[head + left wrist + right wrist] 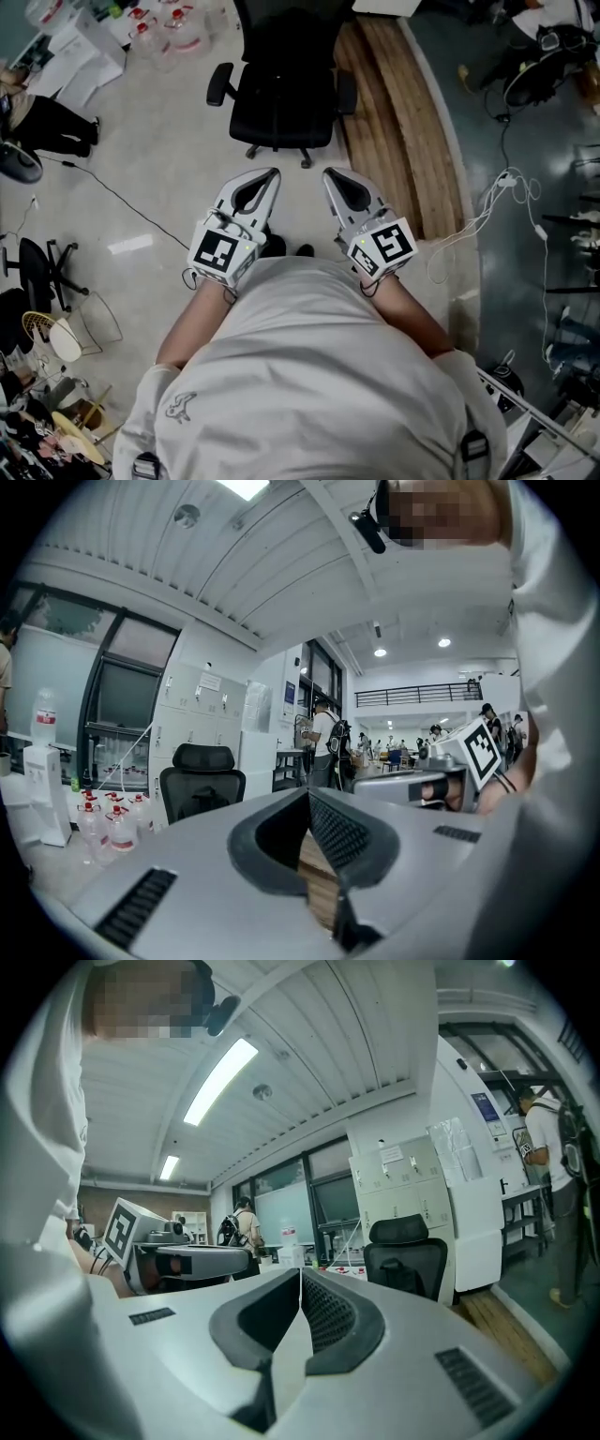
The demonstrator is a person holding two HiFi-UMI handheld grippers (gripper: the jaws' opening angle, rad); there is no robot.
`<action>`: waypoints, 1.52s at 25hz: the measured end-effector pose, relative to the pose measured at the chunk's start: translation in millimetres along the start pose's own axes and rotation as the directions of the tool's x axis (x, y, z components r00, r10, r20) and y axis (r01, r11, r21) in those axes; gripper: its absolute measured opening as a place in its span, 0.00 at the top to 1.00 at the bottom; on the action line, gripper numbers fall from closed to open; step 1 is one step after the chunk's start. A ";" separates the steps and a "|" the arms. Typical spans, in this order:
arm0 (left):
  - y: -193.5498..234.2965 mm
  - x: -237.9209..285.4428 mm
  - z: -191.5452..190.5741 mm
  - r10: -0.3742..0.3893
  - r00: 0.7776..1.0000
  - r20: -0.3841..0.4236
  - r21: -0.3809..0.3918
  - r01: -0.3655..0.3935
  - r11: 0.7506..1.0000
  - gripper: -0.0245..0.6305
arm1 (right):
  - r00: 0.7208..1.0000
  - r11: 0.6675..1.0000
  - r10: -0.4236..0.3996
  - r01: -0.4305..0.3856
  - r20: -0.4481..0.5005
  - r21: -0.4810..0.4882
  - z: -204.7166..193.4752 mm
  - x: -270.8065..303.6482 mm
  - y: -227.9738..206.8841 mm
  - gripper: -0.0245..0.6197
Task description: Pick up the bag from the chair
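A black office chair [281, 84] stands on the pale floor ahead of me, a short way beyond both grippers. In the left gripper view a dark bag [194, 802] rests on the seat against the backrest of the chair [202, 759]. The right gripper view shows the same bag [397, 1275] on the chair [405, 1234]. From the head view the bag blends into the black seat. My left gripper [274, 172] and right gripper [327, 173] are held side by side in front of my body. Both are shut with nothing in them, and both point at the chair.
A raised wooden strip [394, 122] runs along the chair's right side. Several water bottles [169, 28] stand at the back left. White cables [506, 192] lie on the dark floor to the right. Clutter and a chair base [47, 267] sit at the left. People stand in the background [323, 738].
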State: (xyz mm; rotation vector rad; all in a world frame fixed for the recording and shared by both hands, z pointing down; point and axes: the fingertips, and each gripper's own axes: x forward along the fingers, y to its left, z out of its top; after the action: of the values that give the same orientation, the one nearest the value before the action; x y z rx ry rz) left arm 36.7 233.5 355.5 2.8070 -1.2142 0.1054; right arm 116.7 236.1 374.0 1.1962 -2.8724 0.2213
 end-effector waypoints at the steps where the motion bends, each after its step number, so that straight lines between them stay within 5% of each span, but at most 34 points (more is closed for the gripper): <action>1: 4.5 3.0 0.5 -0.007 1.000 0.002 0.002 0.007 1.000 0.95 | 1.000 1.000 -0.003 0.003 0.000 -0.001 0.6 4.7 -2.0 0.91; 20: 149.4 27.4 42.6 -0.094 0.995 0.020 0.067 0.093 0.993 0.95 | 0.999 0.998 -0.052 0.051 0.013 0.035 34.3 152.0 -14.2 0.91; 38: 224.7 64.6 30.1 0.000 1.000 -0.029 0.044 0.001 0.999 0.95 | 0.999 0.994 0.051 -0.051 0.001 0.102 31.1 237.6 -58.0 0.91</action>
State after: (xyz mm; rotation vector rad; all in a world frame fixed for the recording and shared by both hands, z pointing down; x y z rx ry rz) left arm -82.2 30.4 342.4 2.8333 -1.2195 0.1748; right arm -8.9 24.1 368.1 1.1373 -2.9256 0.3734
